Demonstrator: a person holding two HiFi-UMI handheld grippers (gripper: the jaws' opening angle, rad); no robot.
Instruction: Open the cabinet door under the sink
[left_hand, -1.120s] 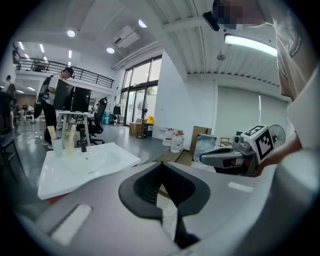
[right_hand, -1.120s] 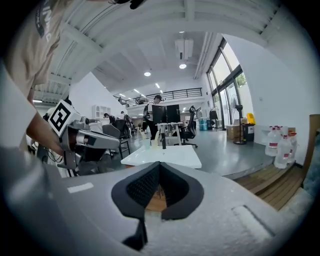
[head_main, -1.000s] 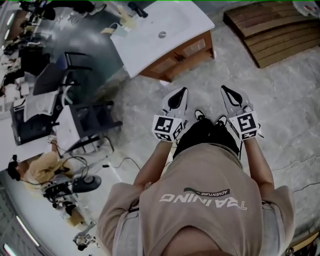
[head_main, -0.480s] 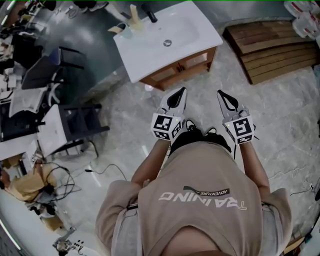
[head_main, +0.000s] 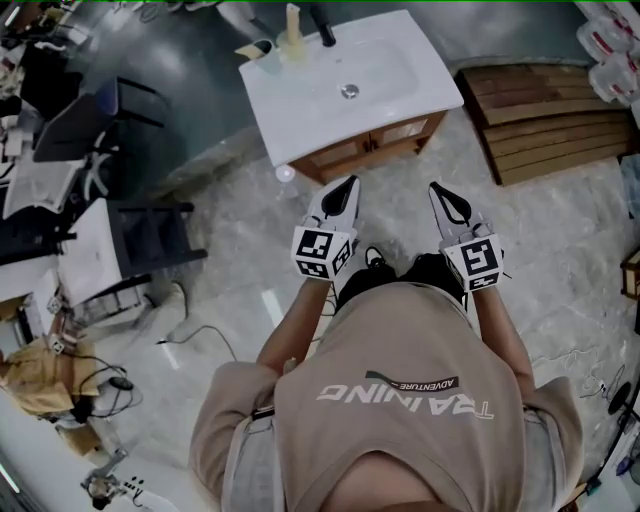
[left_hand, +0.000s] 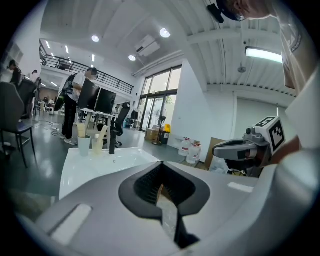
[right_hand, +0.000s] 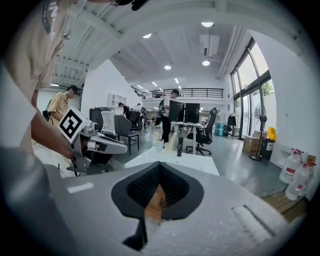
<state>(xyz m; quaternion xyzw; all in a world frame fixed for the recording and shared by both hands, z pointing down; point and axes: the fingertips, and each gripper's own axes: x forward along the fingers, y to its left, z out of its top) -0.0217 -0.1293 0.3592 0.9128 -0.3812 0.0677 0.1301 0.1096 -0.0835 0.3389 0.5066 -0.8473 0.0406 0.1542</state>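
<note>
**Head view inventory: 2 grippers short of the closed sink cabinet**

Head view, far left: desks (head_main: 60, 190) with dark office chairs (head_main: 150, 235), and a loose cable (head_main: 200, 335) on the grey floor (head_main: 250, 220).

Upper centre: white sink top (head_main: 300, 125) with its drain (head_main: 349, 91) near the middle. A dark faucet (head_main: 322, 27) stands at the back edge, with 2 cups (head_main: 268, 55) to the left of it.

Under the sink top: wooden cabinet (head_main: 325, 172). The cabinet door (head_main: 345, 156) sits flush with the front, closed, and nothing touches it.

Centre left: left gripper (head_main: 350, 183), marker cube (head_main: 320, 250) at its rear, pointed toward the cabinet and apart from it. Left gripper view: the jaws are pressed together at the tips, nothing between them, and the sink top lies beyond.

Centre right: right gripper (head_main: 433, 187), marker cube (head_main: 476, 258) at its rear, roughly level with the left one and likewise clear of the cabinet. Right gripper view: the tips meet and nothing is pinched; the wooden cabinet front shows through the gap behind the tips.

Bottom centre: the person's beige shirt (head_main: 400, 400), with both forearms reaching forward.

Upper right: stacked wooden boards (head_main: 540, 120) on the floor beside the cabinet.

Far right corner: large water bottles (head_main: 605, 40).
</note>
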